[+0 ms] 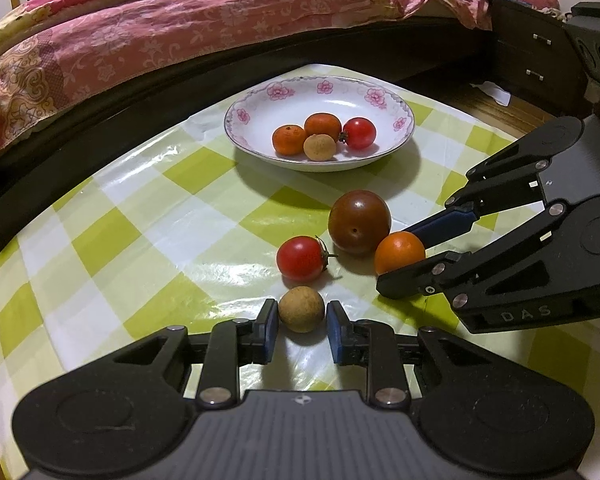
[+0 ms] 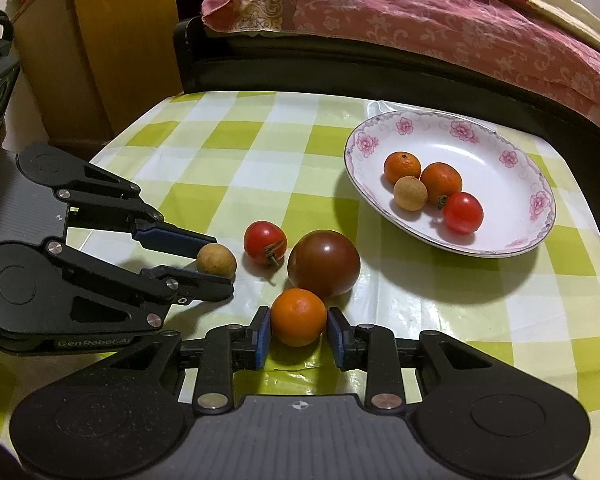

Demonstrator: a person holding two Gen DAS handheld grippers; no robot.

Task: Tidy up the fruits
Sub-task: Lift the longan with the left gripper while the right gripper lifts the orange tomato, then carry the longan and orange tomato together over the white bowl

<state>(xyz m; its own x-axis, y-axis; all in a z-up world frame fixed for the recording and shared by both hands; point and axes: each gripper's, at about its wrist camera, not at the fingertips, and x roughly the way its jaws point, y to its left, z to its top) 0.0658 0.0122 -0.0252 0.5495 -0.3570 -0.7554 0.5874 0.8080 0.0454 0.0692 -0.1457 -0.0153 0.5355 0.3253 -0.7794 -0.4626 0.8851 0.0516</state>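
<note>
**Both claws clamped on fruit**

Your left claw (image 1: 301, 312) is clamped on the tan longan (image 1: 301, 309), low on the bench (image 1: 140, 240). Your right claw (image 2: 299, 322) is clamped on the small orange (image 2: 298, 317). Just ahead of both claws lie a red cherry tomato (image 1: 301, 259) and a big dark tomato (image 1: 359, 222), which touches the orange. Farther ahead, the flowered plate (image 1: 260, 100) holds two oranges, a longan and a tomato. The bed (image 1: 180, 20) lies beyond.
</note>
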